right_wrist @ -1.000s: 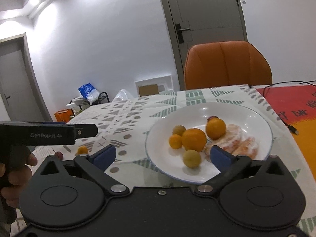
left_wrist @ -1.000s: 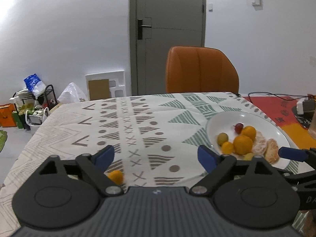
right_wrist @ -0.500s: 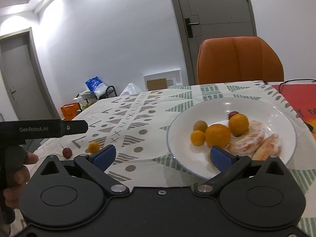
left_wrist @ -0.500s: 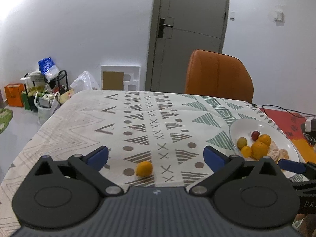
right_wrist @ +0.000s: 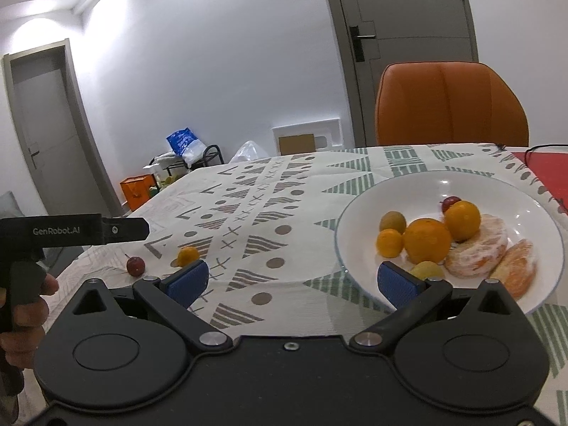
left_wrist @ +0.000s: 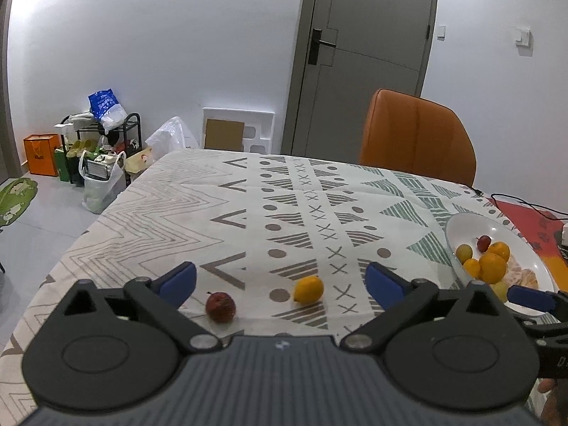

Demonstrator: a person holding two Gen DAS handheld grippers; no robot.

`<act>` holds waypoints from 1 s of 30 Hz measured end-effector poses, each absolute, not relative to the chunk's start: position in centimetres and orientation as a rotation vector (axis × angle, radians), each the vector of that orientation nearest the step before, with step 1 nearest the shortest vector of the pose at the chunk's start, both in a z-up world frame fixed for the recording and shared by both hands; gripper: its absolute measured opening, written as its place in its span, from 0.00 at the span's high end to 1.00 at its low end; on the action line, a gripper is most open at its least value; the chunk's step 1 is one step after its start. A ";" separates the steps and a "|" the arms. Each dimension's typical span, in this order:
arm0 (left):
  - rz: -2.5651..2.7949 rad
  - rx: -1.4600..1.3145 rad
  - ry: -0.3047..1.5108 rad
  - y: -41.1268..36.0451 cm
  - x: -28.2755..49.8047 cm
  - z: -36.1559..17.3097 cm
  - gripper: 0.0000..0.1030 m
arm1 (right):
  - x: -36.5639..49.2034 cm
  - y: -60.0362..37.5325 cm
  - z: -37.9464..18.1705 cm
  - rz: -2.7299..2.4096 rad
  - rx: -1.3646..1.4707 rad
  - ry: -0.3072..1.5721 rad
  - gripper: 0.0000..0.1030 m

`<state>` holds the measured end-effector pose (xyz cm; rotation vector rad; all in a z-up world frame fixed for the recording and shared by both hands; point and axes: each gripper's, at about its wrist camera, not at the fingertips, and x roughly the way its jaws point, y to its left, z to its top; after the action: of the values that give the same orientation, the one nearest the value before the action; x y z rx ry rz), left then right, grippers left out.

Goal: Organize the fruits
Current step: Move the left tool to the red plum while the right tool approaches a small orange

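- Fruit on the cloth, a small orange (left_wrist: 309, 289) and a red fruit (left_wrist: 220, 307), lies ahead of the left gripper (left_wrist: 280, 280), whose jaws, just widened, are spread and empty.
- Either fruit could be knocked rolling by one finger.
- The right gripper (right_wrist: 291, 280), spread and empty, is held at the plate (right_wrist: 372, 198) rim; piled fruit could be disturbed.

A matt printed cloth (left_wrist: 248, 213) covers the table, the white plate (right_wrist: 532, 213) at three o'clock looks glossy ceramic, the chair (right_wrist: 451, 103) at one o'clock smooth leather-like, and both grippers' bodies matt black plastic.
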<state>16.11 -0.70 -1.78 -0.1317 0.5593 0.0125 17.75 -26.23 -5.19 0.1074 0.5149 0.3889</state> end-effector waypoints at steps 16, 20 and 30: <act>0.042 -0.149 0.571 1.4 15.3 -3.0 0.14 | 18.0 -23.6 -5.3 0.441 0.074 0.531 0.00; 0.050 -0.165 0.585 2.1 15.5 -3.3 0.24 | 18.1 -23.1 -5.2 0.450 0.066 0.532 0.00; 0.042 -0.186 0.609 2.8 16.1 -4.4 0.37 | 18.5 -21.7 -5.2 0.471 0.043 0.540 0.00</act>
<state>16.09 2.84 -4.44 -0.1862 0.6088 0.0424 18.46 -21.66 -5.15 0.0428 0.5400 0.4705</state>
